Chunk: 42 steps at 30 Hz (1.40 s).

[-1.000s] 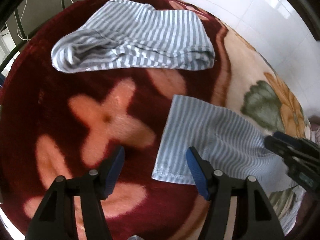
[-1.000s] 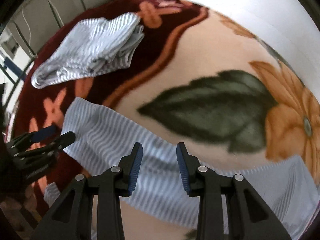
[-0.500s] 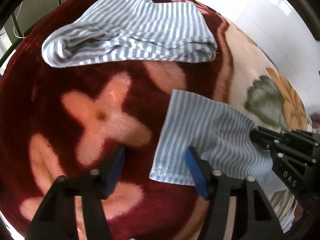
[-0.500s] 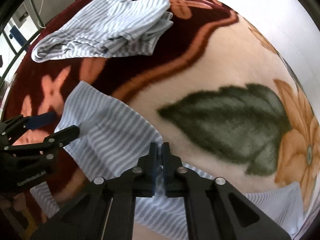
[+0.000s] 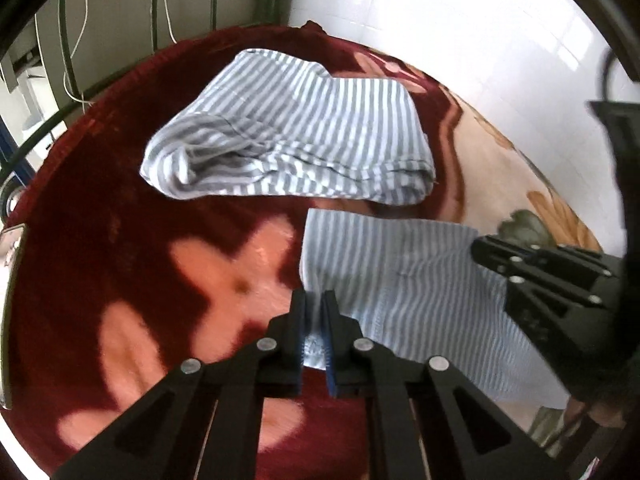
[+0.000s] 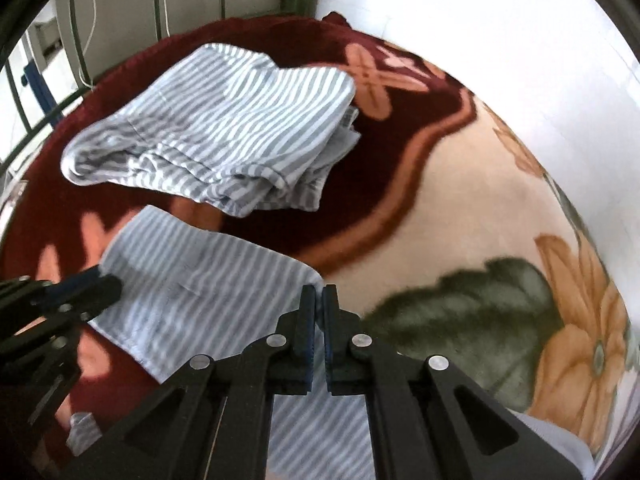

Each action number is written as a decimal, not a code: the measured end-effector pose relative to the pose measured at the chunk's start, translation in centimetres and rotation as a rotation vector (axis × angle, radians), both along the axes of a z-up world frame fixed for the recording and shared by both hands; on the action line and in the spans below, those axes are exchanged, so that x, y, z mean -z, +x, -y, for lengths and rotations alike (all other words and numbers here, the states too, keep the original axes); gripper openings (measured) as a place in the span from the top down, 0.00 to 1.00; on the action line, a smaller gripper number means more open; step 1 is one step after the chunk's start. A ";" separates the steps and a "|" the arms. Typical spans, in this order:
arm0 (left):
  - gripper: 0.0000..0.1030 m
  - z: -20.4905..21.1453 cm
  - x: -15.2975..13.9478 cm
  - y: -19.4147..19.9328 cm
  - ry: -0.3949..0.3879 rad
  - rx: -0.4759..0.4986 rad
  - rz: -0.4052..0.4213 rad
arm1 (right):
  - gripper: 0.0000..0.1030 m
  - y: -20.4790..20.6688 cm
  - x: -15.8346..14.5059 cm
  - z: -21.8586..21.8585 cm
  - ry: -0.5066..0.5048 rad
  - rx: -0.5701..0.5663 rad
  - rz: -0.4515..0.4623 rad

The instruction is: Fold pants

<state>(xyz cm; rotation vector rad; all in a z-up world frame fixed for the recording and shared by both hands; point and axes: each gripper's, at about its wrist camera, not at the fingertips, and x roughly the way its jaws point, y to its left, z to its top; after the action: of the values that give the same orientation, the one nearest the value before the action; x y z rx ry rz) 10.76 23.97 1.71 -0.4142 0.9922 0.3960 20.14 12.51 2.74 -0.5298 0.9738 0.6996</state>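
Light blue fine-striped pants [image 5: 404, 280] lie on a flowered blanket, their leg end lifted off it. My left gripper [image 5: 314, 300] is shut on the leg's near left corner. My right gripper [image 6: 319, 294] is shut on the leg's far right corner; it also shows at the right of the left wrist view [image 5: 480, 246]. The same pants show in the right wrist view [image 6: 208, 280], with the left gripper [image 6: 104, 284] at their left edge. The rest of the pants runs down under my right gripper.
A second garment with wider grey-and-white stripes [image 5: 296, 136] lies folded at the back of the blanket [image 5: 160, 240], also in the right wrist view [image 6: 224, 136]. A metal bed frame [image 5: 72, 96] and a white tiled wall [image 5: 480, 20] stand behind.
My left gripper has closed on the pants leg's corner. My right gripper closed earlier and stays shut. Both have raised the leg end toward the folded garment.
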 end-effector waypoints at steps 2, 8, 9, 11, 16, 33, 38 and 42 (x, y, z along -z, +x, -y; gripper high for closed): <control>0.92 -0.2 0.2 0.4 -0.008 -0.005 -0.010 | 0.95 -0.2 1.0 -0.2 -0.017 0.001 -0.002; 0.89 -1.3 0.8 0.4 -0.007 -0.050 -0.036 | 0.83 0.2 0.7 0.4 0.032 0.033 -0.011; 0.87 -1.5 0.6 -0.1 0.004 -0.064 -0.034 | 0.79 0.3 0.2 0.6 0.053 0.040 -0.022; 0.78 -2.1 0.3 -0.4 0.016 -0.104 -0.022 | 0.73 0.3 -1.4 2.0 0.130 0.068 -0.055; 0.73 -2.6 0.0 -0.8 0.002 -0.125 -0.003 | 0.70 -1.0 -3.5 5.6 0.205 0.115 -0.079; 0.72 5.3 -2.7 -3.2 0.094 0.111 0.033 | 0.68 -14.0 -4.2 27.6 0.208 0.489 -0.114; 0.65 8.4 -4.8 -6.6 0.114 0.163 0.051 | 0.67 -17.3 -4.8 35.5 0.217 0.615 -0.096; 0.63 11.3 -6.2 -9.0 0.134 0.224 0.052 | 0.67 -19.4 -4.7 41.1 0.231 0.736 -0.096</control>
<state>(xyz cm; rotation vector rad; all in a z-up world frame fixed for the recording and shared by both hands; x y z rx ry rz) 1.81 12.64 7.96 -0.1893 0.9441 0.2465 0.78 -28.59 7.48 0.0819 1.0668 0.1665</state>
